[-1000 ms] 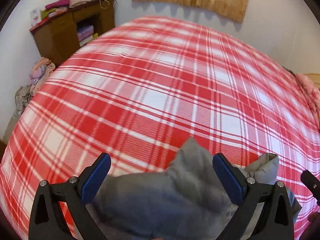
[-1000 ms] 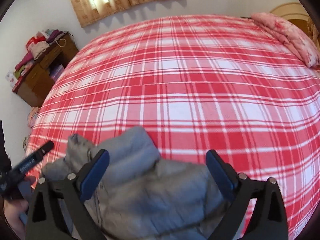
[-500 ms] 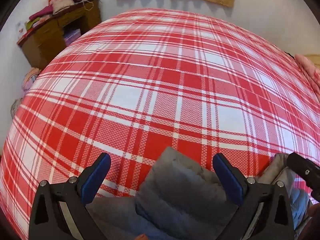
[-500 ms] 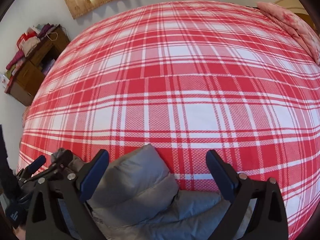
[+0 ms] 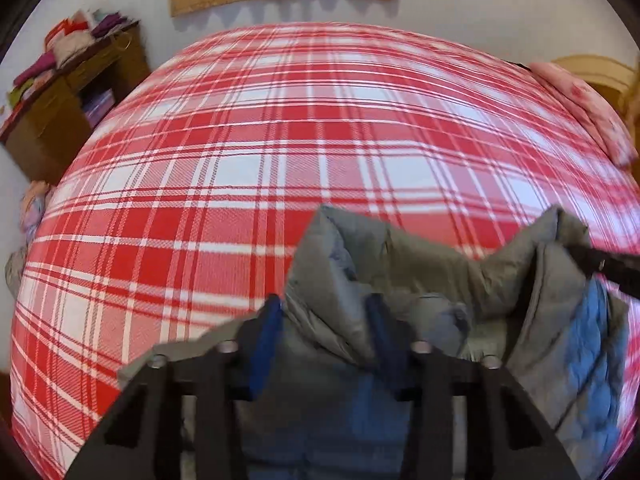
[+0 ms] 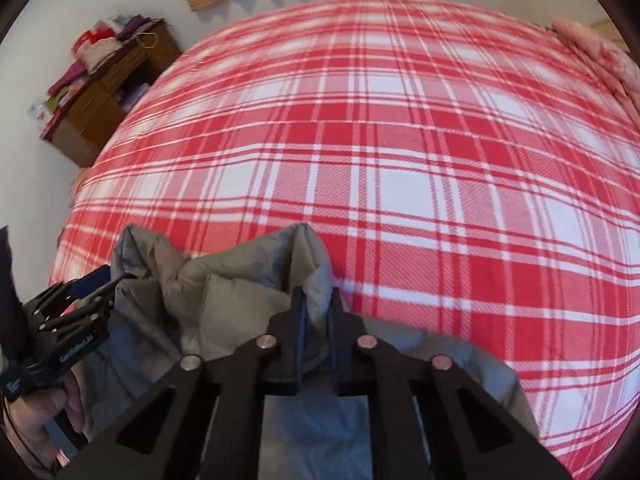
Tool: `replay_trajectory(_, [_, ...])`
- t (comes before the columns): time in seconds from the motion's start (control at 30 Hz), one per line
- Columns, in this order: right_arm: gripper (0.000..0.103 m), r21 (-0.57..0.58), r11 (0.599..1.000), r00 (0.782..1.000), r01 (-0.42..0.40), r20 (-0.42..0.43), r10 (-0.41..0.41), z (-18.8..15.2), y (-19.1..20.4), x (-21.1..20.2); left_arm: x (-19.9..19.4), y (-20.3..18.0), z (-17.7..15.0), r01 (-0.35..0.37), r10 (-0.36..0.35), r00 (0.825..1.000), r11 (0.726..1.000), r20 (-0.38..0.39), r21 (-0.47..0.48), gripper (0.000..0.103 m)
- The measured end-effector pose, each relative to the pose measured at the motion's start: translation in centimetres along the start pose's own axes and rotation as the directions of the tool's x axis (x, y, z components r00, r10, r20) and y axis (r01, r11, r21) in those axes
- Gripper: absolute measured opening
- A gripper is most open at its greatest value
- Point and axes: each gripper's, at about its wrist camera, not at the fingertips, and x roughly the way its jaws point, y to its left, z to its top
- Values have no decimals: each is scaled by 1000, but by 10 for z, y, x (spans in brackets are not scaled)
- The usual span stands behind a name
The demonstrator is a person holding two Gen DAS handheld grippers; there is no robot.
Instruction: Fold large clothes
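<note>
Left gripper (image 5: 324, 316) and right gripper (image 6: 317, 312), each pinched on a raised edge of the grey jacket (image 5: 432, 264) at the near side of the plaid bed (image 5: 280, 152); step: lifting to spread; next, likely lay flat farther out.

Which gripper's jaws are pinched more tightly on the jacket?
The right gripper: only a thin fold of the grey puffer jacket separates its jaws; the left gripper holds a thicker bunch.

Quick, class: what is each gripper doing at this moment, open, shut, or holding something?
Left gripper: shut on a fold of the grey padded jacket.
Right gripper: shut on another fold of the same jacket.
</note>
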Motion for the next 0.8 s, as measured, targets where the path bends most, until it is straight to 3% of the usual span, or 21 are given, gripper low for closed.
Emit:
replay_trajectory(0.07, [9,-28,1000,1000,6,29,-5,-11,1,-14,-14,-1,-13,-29,28,999,999,43,33,33])
replay_trajectory(0.2, [8,-55,998,998,11,61,-7,-37,1,-26,-24,7,-36,-6,5,998,1000,60,10,32])
replay_trajectory(0.37, [7,-59,997,996,46,82,-42,-66,-9,-21,-19,13,-65,-16,15,999,1000,45,9,32])
replay_trajectory(0.47, [6,-32,998,995,56,80,-53,-76,-22,-9,-25,19,-71,20,-18,997,999,75,-28,33])
replay_trajectory(0.5, [6,-22,998,995,52,86,-50,-77,-26,-7,-32,22,-72,29,-24,995,998,102,-47,36])
replay_trajectory(0.57, [6,-26,998,993,52,104,-49,-81,-27,-9,-53,23,-71,44,-33,984,997,177,-61,69])
replay_trajectory(0.63, [6,-57,995,989,77,127,-69,-84,-22,-10,-83,25,-67,33,-6,955,996,298,-85,74])
replay_trajectory(0.7, [6,-80,992,985,100,151,-87,-87,-18,-10,-100,24,-52,-20,57,930,994,363,-105,83])
replay_trajectory(0.8, [6,-91,988,974,124,200,-104,-90,-16,-14,-90,30,-21,-107,158,922,981,353,-159,86])
